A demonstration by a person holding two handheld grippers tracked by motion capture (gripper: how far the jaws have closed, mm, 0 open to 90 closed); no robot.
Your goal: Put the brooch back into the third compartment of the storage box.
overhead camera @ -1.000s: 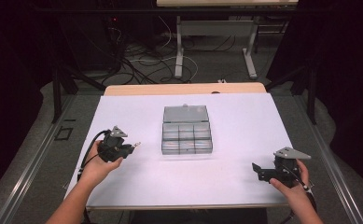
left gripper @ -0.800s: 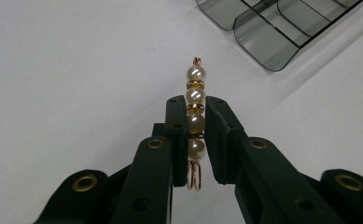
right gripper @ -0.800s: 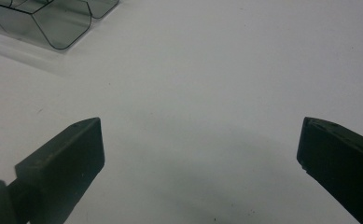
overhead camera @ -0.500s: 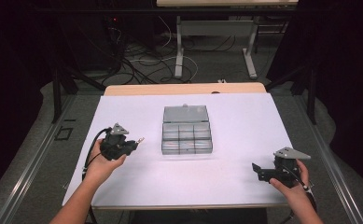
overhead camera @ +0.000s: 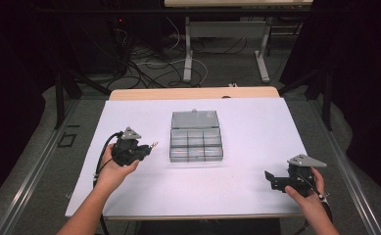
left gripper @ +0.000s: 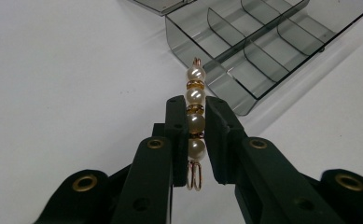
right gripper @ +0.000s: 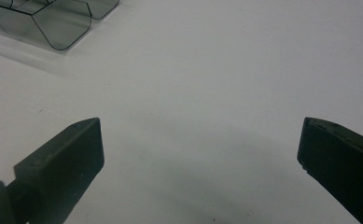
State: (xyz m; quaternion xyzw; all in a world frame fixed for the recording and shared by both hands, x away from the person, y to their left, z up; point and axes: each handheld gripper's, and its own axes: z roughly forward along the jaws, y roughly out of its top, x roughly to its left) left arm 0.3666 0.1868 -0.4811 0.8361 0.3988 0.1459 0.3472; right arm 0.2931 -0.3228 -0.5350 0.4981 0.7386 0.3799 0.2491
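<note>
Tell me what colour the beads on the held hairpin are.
Pearly white beads with gold spacers, clearest in the left gripper view.

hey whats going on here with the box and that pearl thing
A person works at a white table with a gripper in each hand. The left gripper is shut on a pearl hair clip, held just left of an open clear box with divided compartments. The right gripper rests open and empty near the table's right front corner.

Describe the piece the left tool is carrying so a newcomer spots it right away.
Start at the clear divided box in the middle of the white table; the left tool sits just to its left. Clamped between its jaws is a pearl hairpin: four white pearls in a row, gold spacers between them, on gold wire.
</note>
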